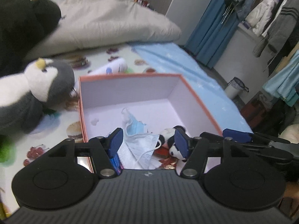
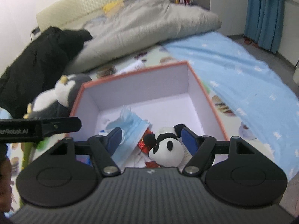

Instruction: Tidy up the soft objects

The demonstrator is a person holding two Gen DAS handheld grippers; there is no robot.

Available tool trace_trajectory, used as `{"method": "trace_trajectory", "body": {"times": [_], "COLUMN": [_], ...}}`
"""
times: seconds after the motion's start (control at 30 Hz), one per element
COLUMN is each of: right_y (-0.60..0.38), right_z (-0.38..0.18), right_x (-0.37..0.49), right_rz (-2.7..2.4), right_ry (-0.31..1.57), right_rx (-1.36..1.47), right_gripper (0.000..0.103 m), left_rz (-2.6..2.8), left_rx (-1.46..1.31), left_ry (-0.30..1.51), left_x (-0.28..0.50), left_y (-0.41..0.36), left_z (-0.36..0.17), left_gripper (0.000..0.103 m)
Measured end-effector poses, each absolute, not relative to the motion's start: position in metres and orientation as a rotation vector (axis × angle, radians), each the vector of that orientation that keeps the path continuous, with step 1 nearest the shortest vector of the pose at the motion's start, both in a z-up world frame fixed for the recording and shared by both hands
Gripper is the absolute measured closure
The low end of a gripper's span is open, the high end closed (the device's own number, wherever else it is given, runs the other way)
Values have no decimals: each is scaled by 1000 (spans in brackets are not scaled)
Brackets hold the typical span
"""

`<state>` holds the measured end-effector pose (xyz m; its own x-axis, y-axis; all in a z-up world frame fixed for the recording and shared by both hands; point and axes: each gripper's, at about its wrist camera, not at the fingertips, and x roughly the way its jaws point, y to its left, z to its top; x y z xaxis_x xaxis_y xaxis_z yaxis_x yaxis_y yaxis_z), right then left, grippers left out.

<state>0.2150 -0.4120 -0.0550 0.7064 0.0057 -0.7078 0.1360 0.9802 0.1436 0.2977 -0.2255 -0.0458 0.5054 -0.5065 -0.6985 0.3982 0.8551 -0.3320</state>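
The panda toy (image 2: 168, 147) and the face masks (image 2: 130, 130) lie loose at the near end of the box (image 2: 205, 93), which serves as the collecting place. Both the left gripper (image 1: 148, 141) and the right gripper (image 2: 153, 138) hang over that near end with jaws spread and nothing pinched, consistent with items just deposited. The penguin toy (image 1: 43, 82) stands outside, just left of the box on the bed sheet (image 1: 56, 138), judged still to be collected.

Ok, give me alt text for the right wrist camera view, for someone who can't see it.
The open right gripper hovers over a pink-rimmed box holding a panda plush and a blue face mask. A penguin plush sits outside the box's left wall, on a bed with a grey duvet.
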Motion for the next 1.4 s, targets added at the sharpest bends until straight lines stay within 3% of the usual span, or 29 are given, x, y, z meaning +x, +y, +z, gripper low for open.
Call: {"method": "trace_trajectory", "body": {"times": [0.13,0.3,0.63,1.4], "right_y": [-405,-395,-371,-326], "right_z": [-22,11,43,28], "right_x": [188,155,85,1], "right_rz": [-75,-68,-50,-38], "right_ry": [716,658,572,571], "right_rx": [187,176,160,150], "right_gripper": [30,30,30,30], "left_rz": [-538,-550,-533,-473], "left_rx": [-147,-139,-167,-132], "left_ry": [836,774,677,693], "left_x": [272,234,151,47], "left_y": [-212,-203,-167,-122], "left_z": [-15,20,65,56], "left_gripper": [28,28,3,2]}}
